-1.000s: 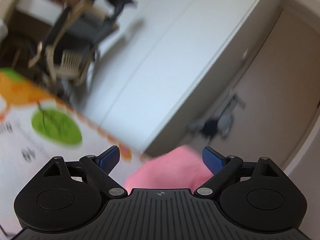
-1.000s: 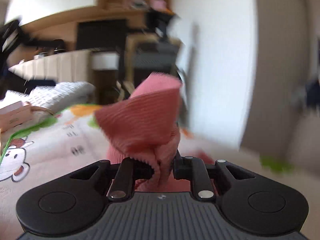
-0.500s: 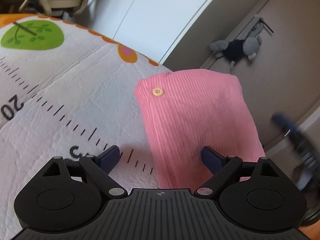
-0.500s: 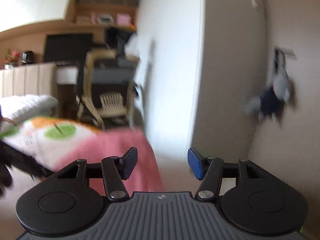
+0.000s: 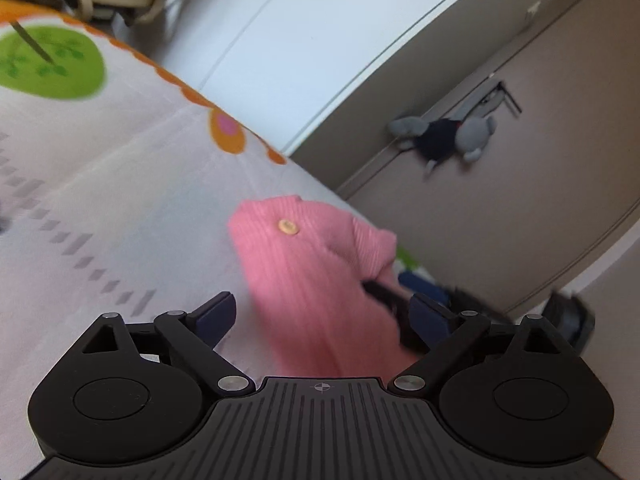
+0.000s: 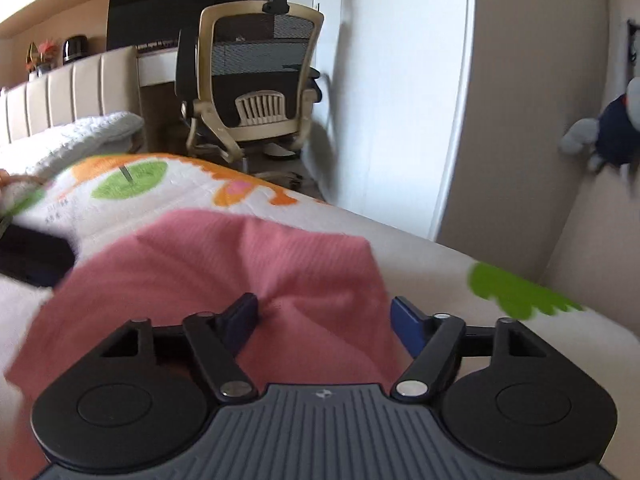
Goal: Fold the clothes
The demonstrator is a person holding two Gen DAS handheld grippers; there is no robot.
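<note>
Down comes the right tongs (image 6: 324, 312) onto the pink garment (image 6: 248, 264), jaws wide, gripping nothing; left tongs (image 5: 322, 316) gape too, garment (image 5: 316, 280) at frame centre between them.

A bed covered by a white quilted blanket (image 5: 132, 200) printed with green circles, orange scallops and grey ruler-like ticks carries everything. A pink ribbed garment with a small pale button (image 5: 316, 280) lies on it near the edge, bunched and creased (image 6: 224, 272). At the far end a white textured pillow (image 6: 80, 136) rests against a cream padded headboard (image 6: 68, 92).
</note>
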